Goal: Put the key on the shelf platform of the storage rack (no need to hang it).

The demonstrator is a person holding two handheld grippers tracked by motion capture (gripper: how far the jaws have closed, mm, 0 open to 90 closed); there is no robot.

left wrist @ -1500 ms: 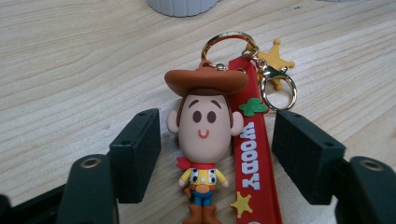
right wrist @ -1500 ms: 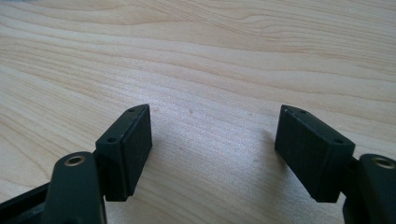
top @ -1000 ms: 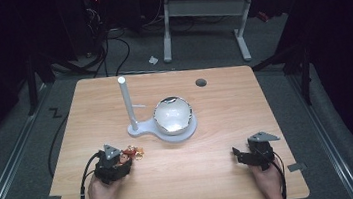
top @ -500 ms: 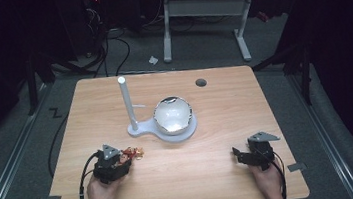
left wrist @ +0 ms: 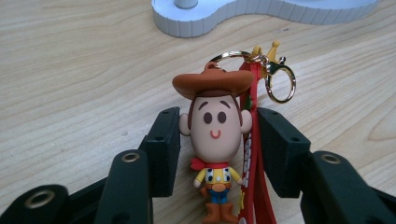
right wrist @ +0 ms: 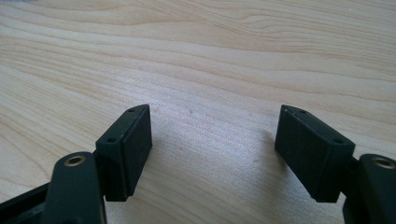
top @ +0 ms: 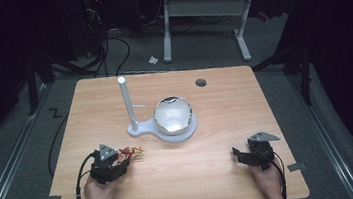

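Observation:
A cowboy keychain figure [left wrist: 215, 126] with a brown hat, a red strap and a gold ring and clasp [left wrist: 279, 83] lies on the wooden table [top: 213, 176] at the front left. My left gripper [left wrist: 219, 137] is shut on it, one pad against the head and the other against the strap beside it. From above, the keychain [top: 131, 154] sticks out of the left gripper [top: 120, 162] toward the white stand. My right gripper [top: 237, 154] rests at the front right, and in the right gripper view it [right wrist: 215, 149] is open over bare wood.
A white stand [top: 165, 130] sits mid-table with an upright post [top: 127, 102] bearing a small side peg, and a shiny bowl [top: 173, 115] on its round base. A cable hole [top: 201, 82] lies near the far edge. Desk legs and cables stand on the floor beyond.

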